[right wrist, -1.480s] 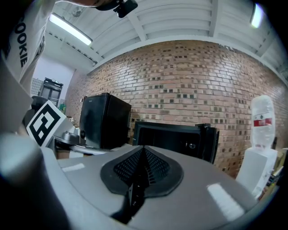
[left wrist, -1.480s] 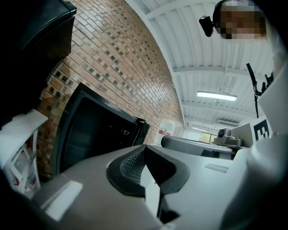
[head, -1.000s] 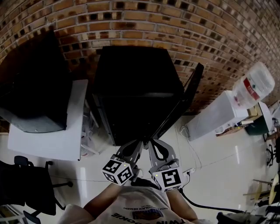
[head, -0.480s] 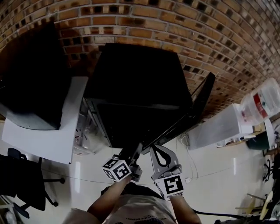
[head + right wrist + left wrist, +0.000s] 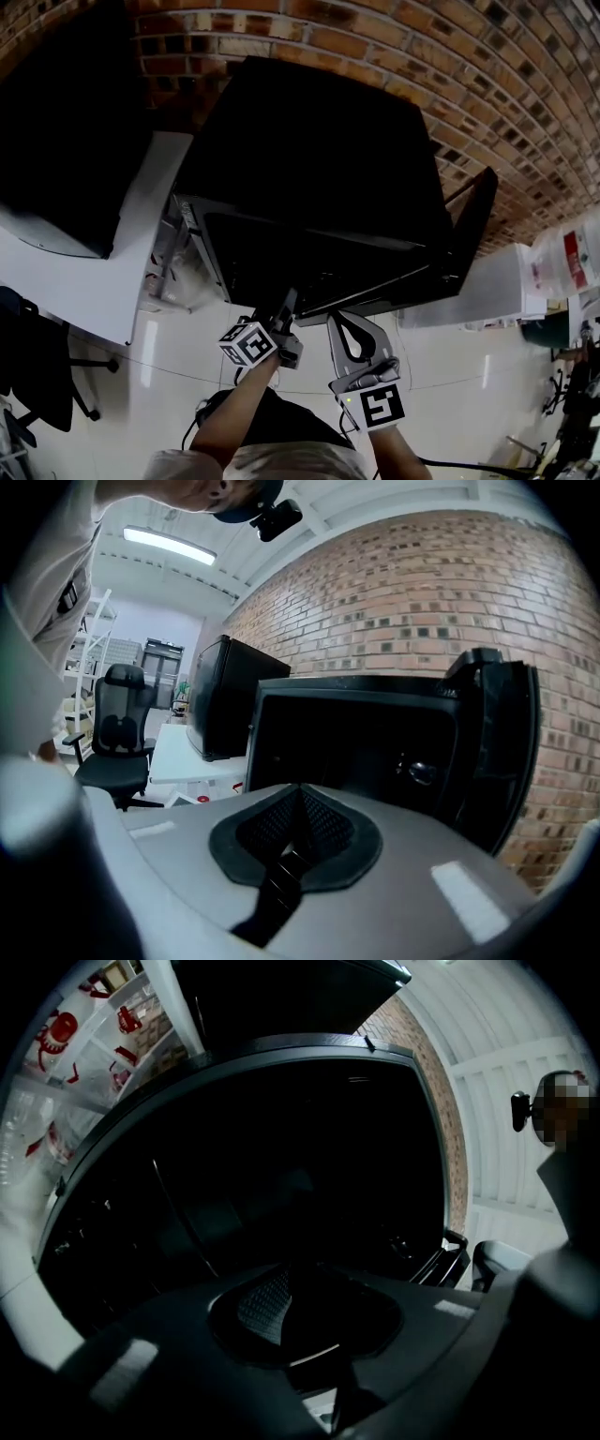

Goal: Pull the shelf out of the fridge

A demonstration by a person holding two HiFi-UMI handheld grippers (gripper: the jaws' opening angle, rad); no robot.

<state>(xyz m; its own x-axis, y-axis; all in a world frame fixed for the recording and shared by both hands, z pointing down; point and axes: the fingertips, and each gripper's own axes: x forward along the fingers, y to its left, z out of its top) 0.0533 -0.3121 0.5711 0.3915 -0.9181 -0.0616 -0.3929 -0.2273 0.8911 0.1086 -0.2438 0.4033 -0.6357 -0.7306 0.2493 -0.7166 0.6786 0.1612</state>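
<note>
A black mini fridge [image 5: 319, 159] stands against the brick wall with its door [image 5: 469, 234] swung open to the right. Its inside [image 5: 309, 267] is very dark, so I cannot pick out the shelf clearly. My left gripper [image 5: 284, 305] is at the lower front edge of the opening. Its jaws have just been opening and now stand slightly apart, with nothing between them [image 5: 291, 1283]. My right gripper [image 5: 335, 319] hangs just right of it, in front of the opening. Its pads [image 5: 314, 822] meet, shut on nothing.
A white table [image 5: 103, 272] stands left of the fridge and carries a large black box [image 5: 66, 141]. An office chair [image 5: 37, 375] is at the lower left. A water dispenser [image 5: 562, 262] stands to the right. The floor is glossy white tile [image 5: 469, 375].
Both grippers have moved lower and closer to the fridge opening, which now fills more of the view. The left gripper has rolled and dropped toward the opening's lower edge.
</note>
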